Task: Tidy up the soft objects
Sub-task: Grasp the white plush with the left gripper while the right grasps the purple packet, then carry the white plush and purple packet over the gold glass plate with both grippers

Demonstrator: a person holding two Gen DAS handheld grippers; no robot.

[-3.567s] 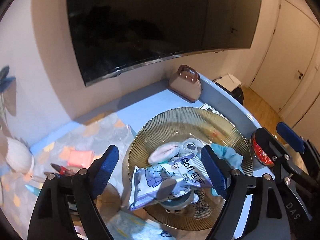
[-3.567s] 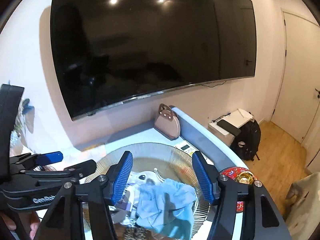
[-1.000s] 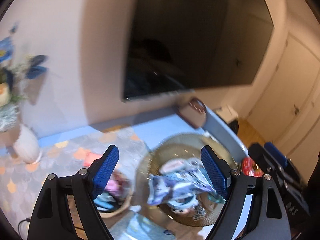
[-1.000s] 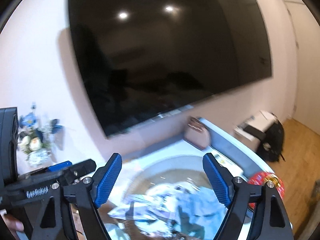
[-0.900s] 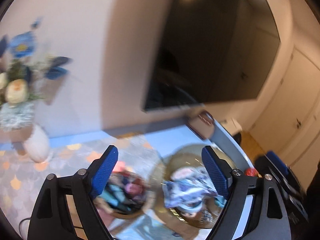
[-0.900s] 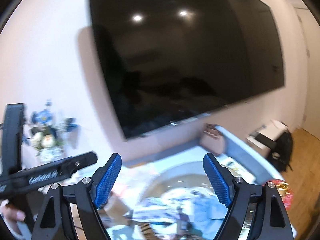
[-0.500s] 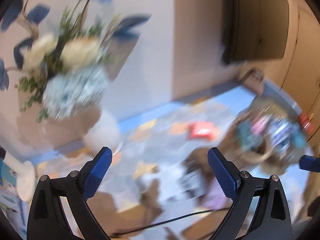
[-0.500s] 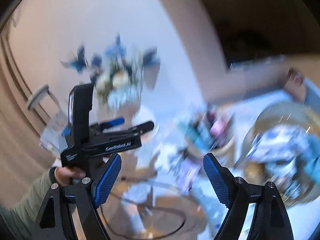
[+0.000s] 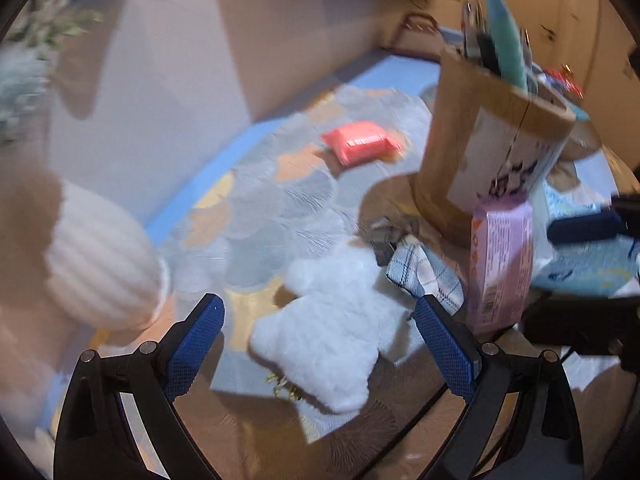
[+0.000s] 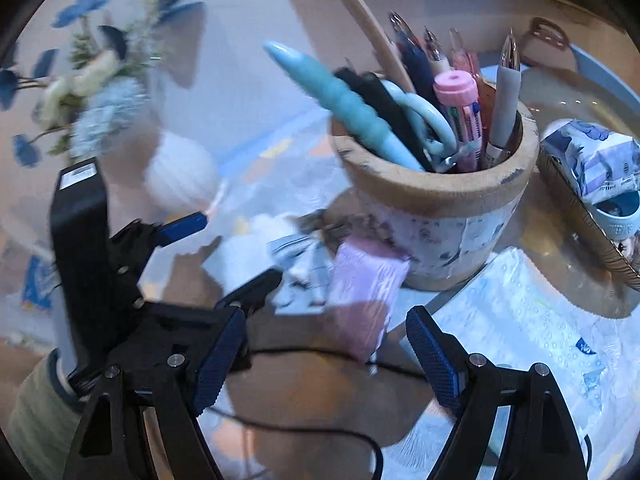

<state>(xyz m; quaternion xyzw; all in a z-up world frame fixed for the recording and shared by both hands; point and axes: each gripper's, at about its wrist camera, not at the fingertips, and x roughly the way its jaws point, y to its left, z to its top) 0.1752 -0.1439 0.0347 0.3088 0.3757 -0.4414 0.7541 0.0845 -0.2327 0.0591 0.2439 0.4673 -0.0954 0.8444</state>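
Left gripper (image 9: 320, 340), jaws just widened, gaping empty over fluffy white plush (image 9: 332, 320); right gripper (image 10: 326, 354) wide, empty, near matte lilac box (image 10: 366, 294), round wooden pen pot (image 10: 436, 204).

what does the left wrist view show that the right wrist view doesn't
Only the left wrist view shows the pink packet lying on the patterned mat, and the white plush in full, between the open left tool fingers.

Only the right wrist view shows the flowers, the pens and scissors inside the wooden pot, and the blue-and-white packet in the gold dish.

Both share the pot, the purple box, the checked cloth and the white vase.
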